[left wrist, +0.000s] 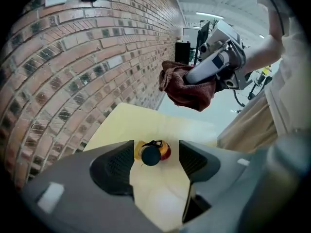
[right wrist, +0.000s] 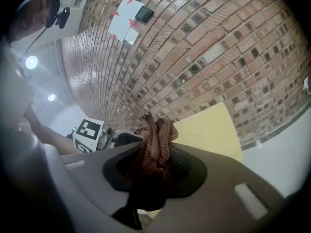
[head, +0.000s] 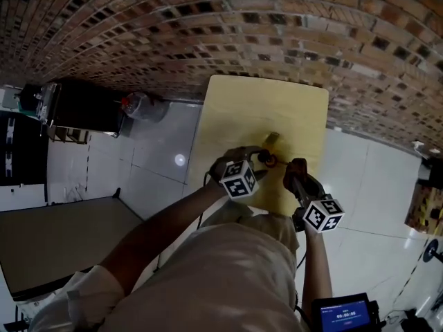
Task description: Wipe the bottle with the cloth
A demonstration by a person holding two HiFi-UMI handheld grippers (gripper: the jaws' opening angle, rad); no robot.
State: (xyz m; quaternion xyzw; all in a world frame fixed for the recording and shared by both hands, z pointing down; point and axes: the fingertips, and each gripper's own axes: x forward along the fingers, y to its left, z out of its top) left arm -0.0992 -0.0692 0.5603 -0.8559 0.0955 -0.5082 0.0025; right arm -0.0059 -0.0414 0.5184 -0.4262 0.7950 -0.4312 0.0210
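A small bottle [left wrist: 154, 152] with a dark cap and a yellow and red body stands on the yellow table [left wrist: 126, 120]. My left gripper [left wrist: 156, 162] points steeply down over it, jaws open. The bottle sits between the pads with a gap on both sides. In the head view the left gripper [head: 261, 158] is at the bottle [head: 268, 160] near the table's middle. My right gripper [right wrist: 156, 154] is shut on a dark red cloth [right wrist: 155, 147], bunched between its pads. The left gripper view shows that cloth [left wrist: 187, 87] hanging in the air above and to the right of the bottle.
A brick wall [head: 208, 33] runs along the table's far side. A small tan thing [head: 272, 138] lies on the table just beyond the bottle. White floor tiles [head: 159, 151] lie left of the table, with a dark cabinet [head: 83, 106] further left.
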